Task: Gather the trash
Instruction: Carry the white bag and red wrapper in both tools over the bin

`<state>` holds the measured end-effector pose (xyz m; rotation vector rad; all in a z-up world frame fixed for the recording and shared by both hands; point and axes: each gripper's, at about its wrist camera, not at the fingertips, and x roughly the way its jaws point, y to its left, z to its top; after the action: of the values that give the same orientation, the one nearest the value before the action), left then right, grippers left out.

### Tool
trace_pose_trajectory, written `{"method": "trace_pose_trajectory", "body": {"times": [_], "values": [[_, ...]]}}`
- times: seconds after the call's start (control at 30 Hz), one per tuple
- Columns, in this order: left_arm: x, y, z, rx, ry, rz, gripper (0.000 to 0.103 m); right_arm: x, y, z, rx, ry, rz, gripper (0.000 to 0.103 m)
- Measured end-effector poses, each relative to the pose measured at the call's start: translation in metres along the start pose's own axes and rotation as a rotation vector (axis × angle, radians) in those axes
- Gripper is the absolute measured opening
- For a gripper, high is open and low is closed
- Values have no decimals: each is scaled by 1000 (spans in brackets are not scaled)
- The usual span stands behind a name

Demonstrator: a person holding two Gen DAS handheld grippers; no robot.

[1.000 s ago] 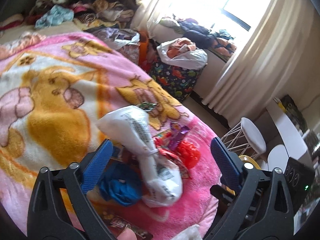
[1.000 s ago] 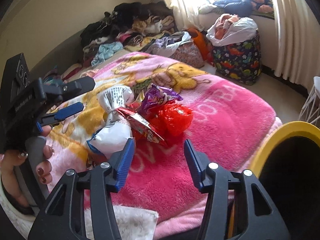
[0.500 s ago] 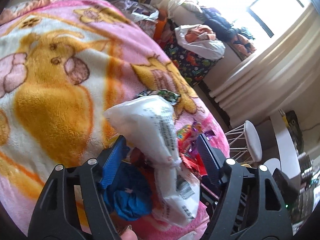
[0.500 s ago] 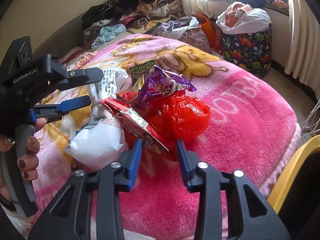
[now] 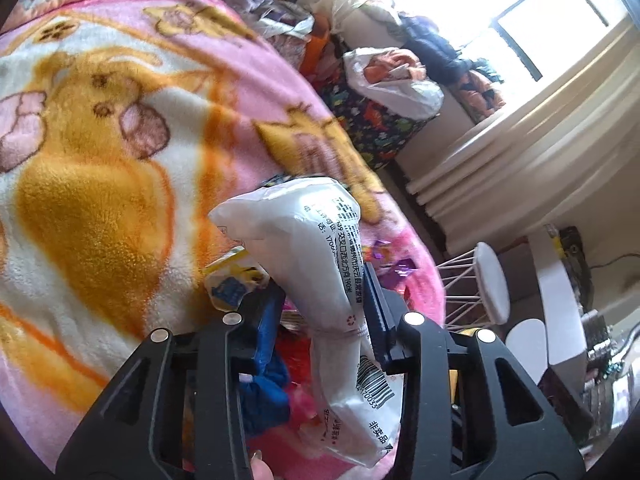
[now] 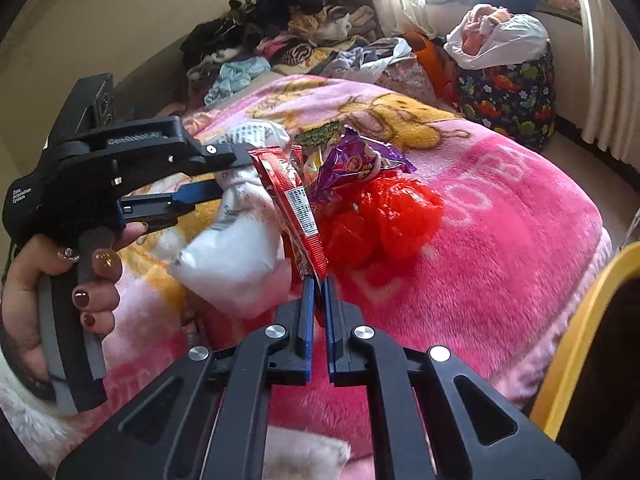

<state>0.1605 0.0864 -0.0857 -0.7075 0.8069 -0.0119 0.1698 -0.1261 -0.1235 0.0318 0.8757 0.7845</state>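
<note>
Trash lies heaped on a pink blanket (image 6: pixel 500 240). A white plastic mailer bag (image 5: pixel 316 264) stands between the blue pads of my left gripper (image 5: pixel 322 304). Its jaws are closing and both pads touch the bag's narrow waist. In the right wrist view the left gripper (image 6: pixel 236 172) pinches that white bag (image 6: pixel 236 248). My right gripper (image 6: pixel 319 284) is shut on the lower end of a long red snack wrapper (image 6: pixel 300 208). Behind it lie a purple wrapper (image 6: pixel 352 160) and a crumpled red plastic bag (image 6: pixel 392 216). A blue crumpled piece (image 5: pixel 264 396) lies under the left gripper.
A yellow-rimmed bin (image 6: pixel 576 340) stands at the right edge by the bed. A dinosaur-print basket (image 6: pixel 508 92) with a stuffed white bag sits near the curtain. Clothes (image 6: pixel 288 28) are piled at the bed's far end. A white stool (image 5: pixel 492 284) stands on the floor.
The left gripper's jaws closed in around the white bag's waist. The right gripper moved forward to the heap and shut on the red wrapper, which now stands up from the pile.
</note>
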Motion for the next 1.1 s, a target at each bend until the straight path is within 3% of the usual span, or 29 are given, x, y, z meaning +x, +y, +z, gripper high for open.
{"method": "trace_pose_trajectory", "body": {"times": [0.5,1.1], "values": [[-37,-38,-9,102,-78,-71,28,-62,-8,-4,46,-131,-11,4],[-30,-93,-36,231,-53,-134,28,-106,-34,-13,122,-228,-63,4]]}}
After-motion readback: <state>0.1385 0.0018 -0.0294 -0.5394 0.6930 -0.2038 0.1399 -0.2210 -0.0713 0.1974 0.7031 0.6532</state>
